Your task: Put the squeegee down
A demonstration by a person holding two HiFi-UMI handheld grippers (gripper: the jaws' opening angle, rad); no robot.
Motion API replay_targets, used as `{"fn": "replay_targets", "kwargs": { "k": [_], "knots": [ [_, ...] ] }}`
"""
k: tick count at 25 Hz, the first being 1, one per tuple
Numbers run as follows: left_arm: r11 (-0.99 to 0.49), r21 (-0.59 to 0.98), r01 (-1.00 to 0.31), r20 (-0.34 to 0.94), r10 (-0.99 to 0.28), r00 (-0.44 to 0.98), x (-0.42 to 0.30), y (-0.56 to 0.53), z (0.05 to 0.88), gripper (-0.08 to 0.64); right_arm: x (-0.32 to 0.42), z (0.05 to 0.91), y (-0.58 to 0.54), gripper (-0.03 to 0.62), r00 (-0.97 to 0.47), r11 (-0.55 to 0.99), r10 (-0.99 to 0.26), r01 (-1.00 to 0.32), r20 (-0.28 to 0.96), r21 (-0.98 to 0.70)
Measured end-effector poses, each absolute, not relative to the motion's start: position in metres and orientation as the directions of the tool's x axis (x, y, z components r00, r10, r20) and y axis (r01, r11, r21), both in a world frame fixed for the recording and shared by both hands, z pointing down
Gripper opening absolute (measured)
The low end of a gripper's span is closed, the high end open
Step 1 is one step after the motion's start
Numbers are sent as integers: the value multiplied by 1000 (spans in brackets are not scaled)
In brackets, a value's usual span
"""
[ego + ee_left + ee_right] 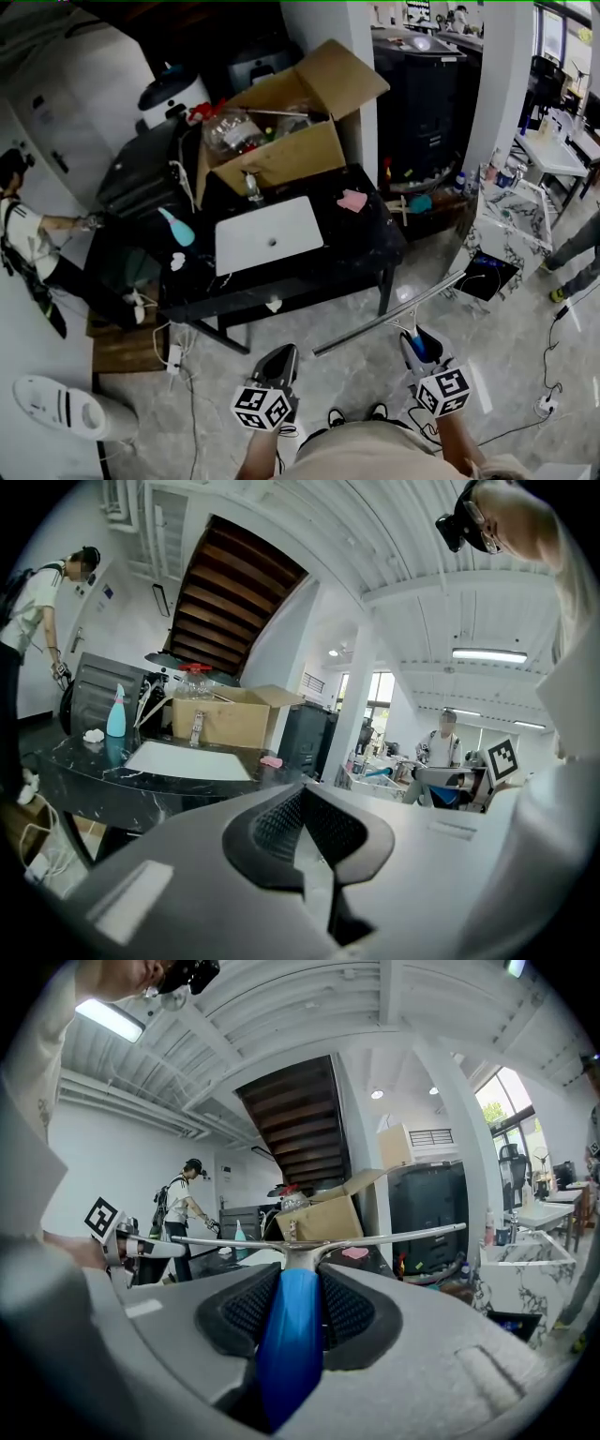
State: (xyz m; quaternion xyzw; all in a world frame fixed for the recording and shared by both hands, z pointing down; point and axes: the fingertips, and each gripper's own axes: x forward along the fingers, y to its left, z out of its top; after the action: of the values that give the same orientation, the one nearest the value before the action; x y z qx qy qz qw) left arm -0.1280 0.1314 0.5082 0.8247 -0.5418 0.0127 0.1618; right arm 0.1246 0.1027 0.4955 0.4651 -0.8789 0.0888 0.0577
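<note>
Nearest, in the left gripper view: left gripper (302, 806) with jaws pressed together at the tips, nothing between them. In the right gripper view: right gripper (298, 1288) spread wide yet clamped on the squeegee (292, 1340), ribbed pads pressing on both sides of the blue handle, metal neck and long blade crosswise just past the jaw tips.

Low in the head view: both grippers side by side above grey floor tiles (361, 389), aimed toward the table. Squeegee carried in the air, resting on no surface, blade seen as a slanted bar over the floor, short of the table's front edge.

Next out: black table (370, 239), bearing a white slab (267, 234) near its middle, a pink cloth (352, 201) to the right of the slab and a teal bottle (178, 228) lying to its left.

At the table's back edge: open cardboard box (281, 157), flaps up, crammed with clutter.

Farther off: at the left edge a person (23, 234) bending forward; at the right a marble-patterned counter (511, 225).
</note>
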Motion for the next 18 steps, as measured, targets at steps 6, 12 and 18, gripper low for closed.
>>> {"fn": "replay_targets", "kwargs": {
  "k": [6,12,18],
  "knots": [
    [-390,255,-885,195,-876,442,-142,122,507,17,105,506,100,129,-547,530,-807,-837,222,-134],
    [-423,261,-868,197,-857,477,-164,111,516,17,87,518,99,129,-505,491,-827,-863,246,-121],
    [-431,283,-857,232,-836,497,-180,98,536,17,73,524,93,129,-462,439,-851,-887,249,-145]
  ]
}}
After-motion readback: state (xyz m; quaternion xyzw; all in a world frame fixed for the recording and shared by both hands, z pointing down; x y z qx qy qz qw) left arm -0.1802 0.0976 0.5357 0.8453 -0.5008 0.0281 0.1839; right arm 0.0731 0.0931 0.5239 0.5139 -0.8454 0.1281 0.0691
